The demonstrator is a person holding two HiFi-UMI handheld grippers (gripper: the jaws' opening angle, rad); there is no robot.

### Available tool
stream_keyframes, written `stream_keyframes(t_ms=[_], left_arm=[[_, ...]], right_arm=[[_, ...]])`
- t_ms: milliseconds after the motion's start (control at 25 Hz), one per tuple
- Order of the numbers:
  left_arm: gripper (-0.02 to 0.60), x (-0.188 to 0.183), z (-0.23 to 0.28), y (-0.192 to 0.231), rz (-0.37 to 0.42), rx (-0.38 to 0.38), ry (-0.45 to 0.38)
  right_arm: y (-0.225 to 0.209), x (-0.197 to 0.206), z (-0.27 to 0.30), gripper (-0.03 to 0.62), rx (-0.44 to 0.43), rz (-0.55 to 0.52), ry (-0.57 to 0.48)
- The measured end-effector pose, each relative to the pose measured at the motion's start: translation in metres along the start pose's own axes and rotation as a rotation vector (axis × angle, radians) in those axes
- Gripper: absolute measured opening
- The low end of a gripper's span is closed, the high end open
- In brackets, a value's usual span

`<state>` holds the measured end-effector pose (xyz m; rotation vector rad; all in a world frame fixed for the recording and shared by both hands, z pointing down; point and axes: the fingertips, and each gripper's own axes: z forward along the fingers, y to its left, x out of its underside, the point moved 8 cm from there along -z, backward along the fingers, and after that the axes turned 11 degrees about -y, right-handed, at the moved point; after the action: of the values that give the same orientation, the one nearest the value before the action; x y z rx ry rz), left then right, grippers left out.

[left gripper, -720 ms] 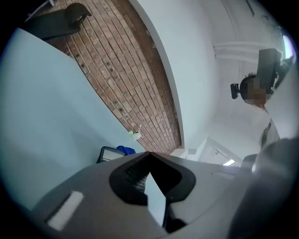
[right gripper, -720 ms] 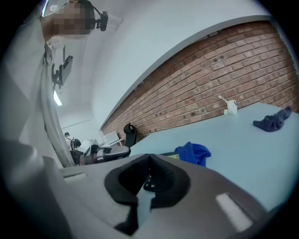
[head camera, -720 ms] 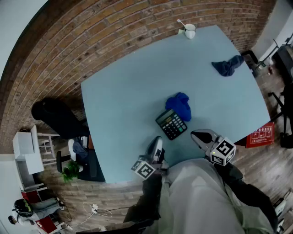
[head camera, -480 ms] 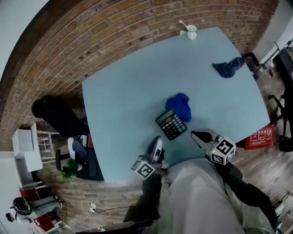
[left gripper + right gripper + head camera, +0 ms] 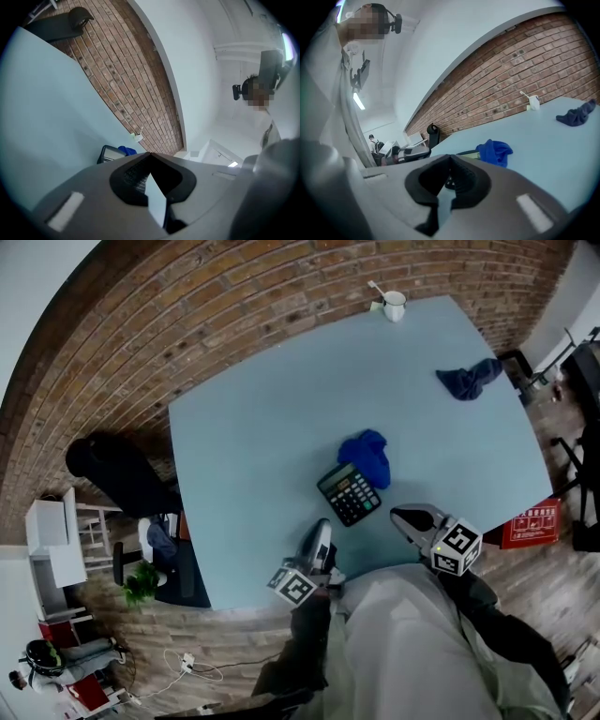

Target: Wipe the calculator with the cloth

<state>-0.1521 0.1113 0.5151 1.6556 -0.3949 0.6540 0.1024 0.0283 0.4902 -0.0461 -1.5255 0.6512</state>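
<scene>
calc (image 5: 351, 494): flat on table (image 5: 262, 418), near-centre, keys up.
blue cloth (image 5: 367, 456): bunched, touching calc's far side.
L gripper (image 5: 322, 529): jaws closed, empty; near-left of calc, apart.
R gripper (image 5: 401, 517): jaws closed, empty; near-right of calc, apart.
Other: dark cloth (image 5: 469, 377) far right; cup (image 5: 393, 304) at far edge.

Yeah so the surface (image 5: 253, 446) was pale blue, cloth (image 5: 368, 457) bright royal blue, calculator (image 5: 350, 494) black, second rag (image 5: 469, 378) navy, mug (image 5: 395, 305) white, wall (image 5: 187, 324) red brick.
</scene>
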Motion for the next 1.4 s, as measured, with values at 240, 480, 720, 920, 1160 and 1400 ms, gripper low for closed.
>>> stream_keyframes(t_ms=[240, 480, 720, 920, 1160, 1400], left_arm=[[0.003, 0.005, 0.001, 0.003, -0.003, 0.001, 0.011], [0.003, 0.008, 0.007, 0.028, 0.028, -0.003, 0.063], [0.195, -0.006, 0.052, 0.063, 0.241, -0.015, 0.292], [0.333, -0.012, 0.087, 0.085, 0.382, -0.053, 0.369], [0.332, 0.008, 0.120, 0.082, 0.592, 0.049, 0.532], [0.192, 0.025, 0.127, 0.075, 0.722, 0.135, 0.577]], right_arm=[[-0.002, 0.003, -0.003, 0.000, -0.024, 0.063, -0.012], [-0.007, 0.013, -0.005, 0.001, -0.023, 0.088, 0.014], [-0.005, 0.018, -0.007, 0.001, -0.002, 0.089, 0.042], [-0.009, 0.020, -0.017, 0.001, 0.063, 0.104, 0.034], [-0.007, 0.026, -0.022, 0.001, 0.119, 0.133, 0.035], [-0.006, 0.032, -0.019, 0.000, 0.154, 0.146, 0.034]])
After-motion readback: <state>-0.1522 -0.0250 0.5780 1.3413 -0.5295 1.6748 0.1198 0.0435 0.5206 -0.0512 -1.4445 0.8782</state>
